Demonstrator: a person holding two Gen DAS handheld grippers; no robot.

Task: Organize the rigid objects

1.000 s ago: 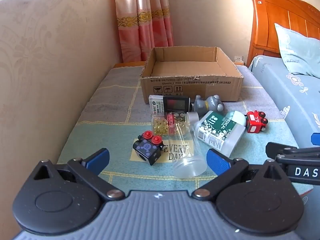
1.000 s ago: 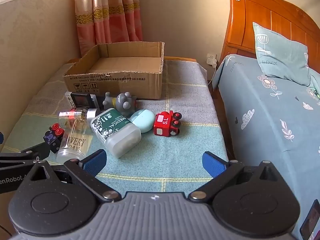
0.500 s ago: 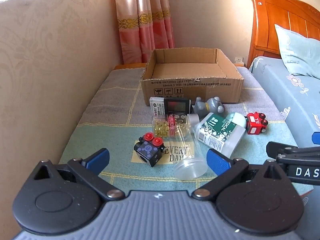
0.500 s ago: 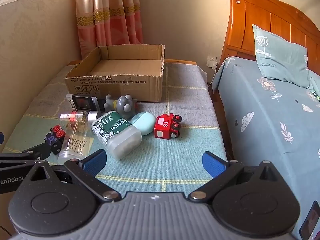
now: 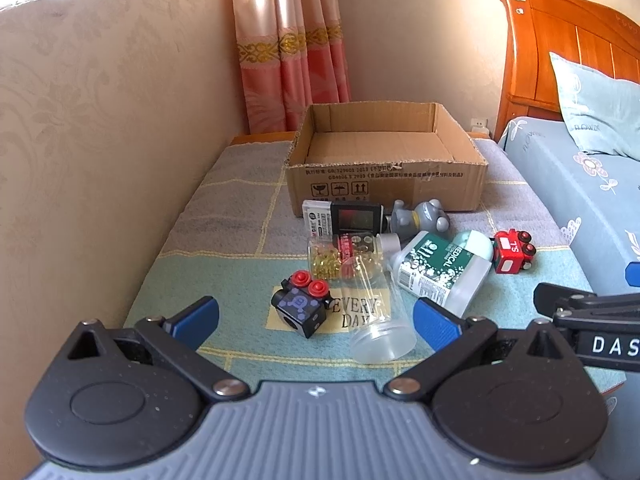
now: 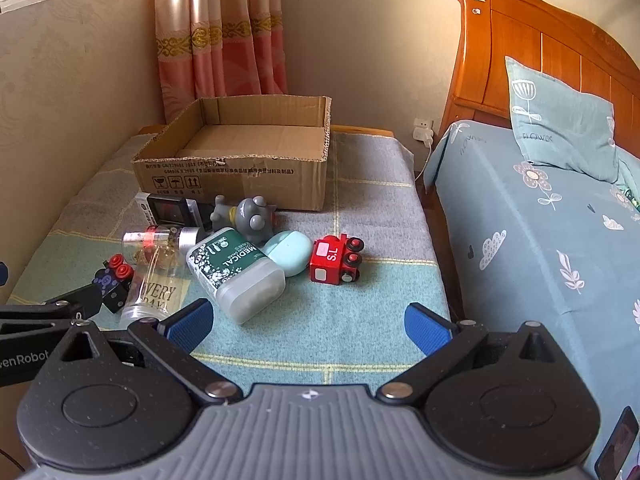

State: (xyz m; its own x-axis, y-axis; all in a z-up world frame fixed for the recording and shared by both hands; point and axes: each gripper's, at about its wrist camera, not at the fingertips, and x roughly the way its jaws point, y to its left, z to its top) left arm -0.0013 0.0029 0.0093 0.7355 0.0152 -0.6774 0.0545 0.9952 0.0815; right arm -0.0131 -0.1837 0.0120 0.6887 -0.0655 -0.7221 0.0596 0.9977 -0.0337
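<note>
Toys (image 5: 301,306) and bottles (image 6: 236,272) lie untouched before the empty box (image 5: 386,184), slightly farther off than a second ago, both grippers (image 5: 316,322) (image 6: 306,326) wide open, sorting unstarted.

Blanket-covered table (image 5: 224,240) bears cardboard box (image 5: 384,184), perhaps 8 small items

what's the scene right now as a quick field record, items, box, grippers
surface: checked blanket
cardboard box: open, nothing visible inside
near box front: small display device, grey toy figure
middle: clear capsule jar, clear tumbler on its side, MEDICAL bottle on its side, mint case
outer items: red toy train, black cube toy
left gripper: jaws open, holds nothing
right gripper: jaws open, holds nothing
</note>
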